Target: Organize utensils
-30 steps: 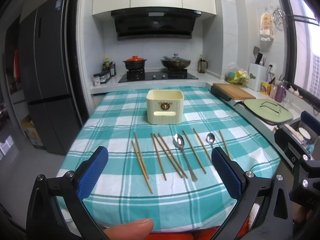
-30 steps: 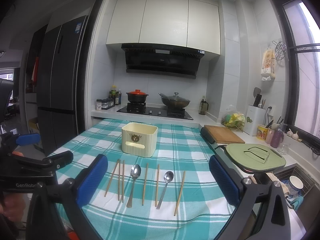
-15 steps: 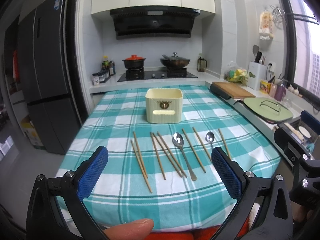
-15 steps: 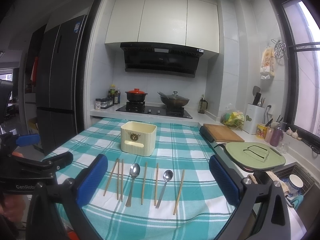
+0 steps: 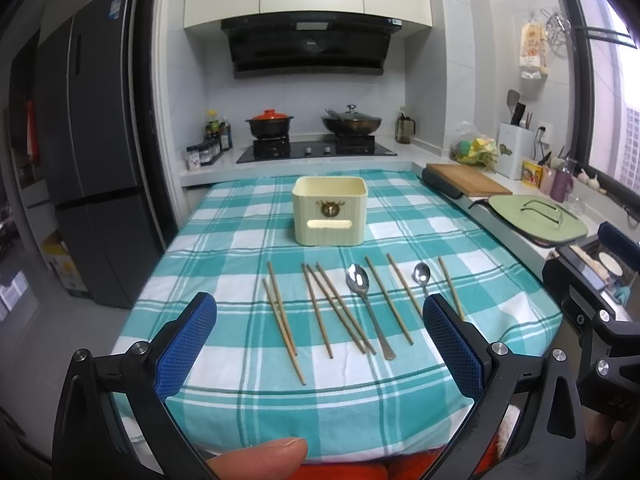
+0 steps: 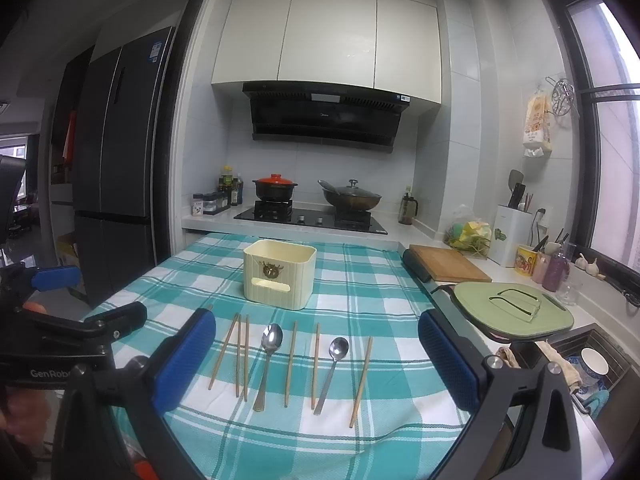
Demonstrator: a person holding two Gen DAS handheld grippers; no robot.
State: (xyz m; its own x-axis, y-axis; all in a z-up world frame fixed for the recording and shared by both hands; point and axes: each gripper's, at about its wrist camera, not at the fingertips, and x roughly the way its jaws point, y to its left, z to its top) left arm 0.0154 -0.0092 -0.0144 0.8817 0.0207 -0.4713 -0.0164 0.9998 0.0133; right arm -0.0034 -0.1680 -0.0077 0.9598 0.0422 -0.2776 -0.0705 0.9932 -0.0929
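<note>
Both views have edged slightly back from the table.

Left gripper: two black, angular plastic arms, each ending in a blue finger pad with a fine mesh texture. A round silver screw head sits at each arm joint. A bare thumb tip, pale pink with a short nail, shows at the lower edge of the left wrist view.

Right gripper: same build, with black arms, blue textured pads and silver screws at the joints.

In the right wrist view the left tool's black body carries white lettering reading "GenRob", cut off by a pad, and a smooth blue part at its far end. Reddish skin of the hand shows beside it.
</note>
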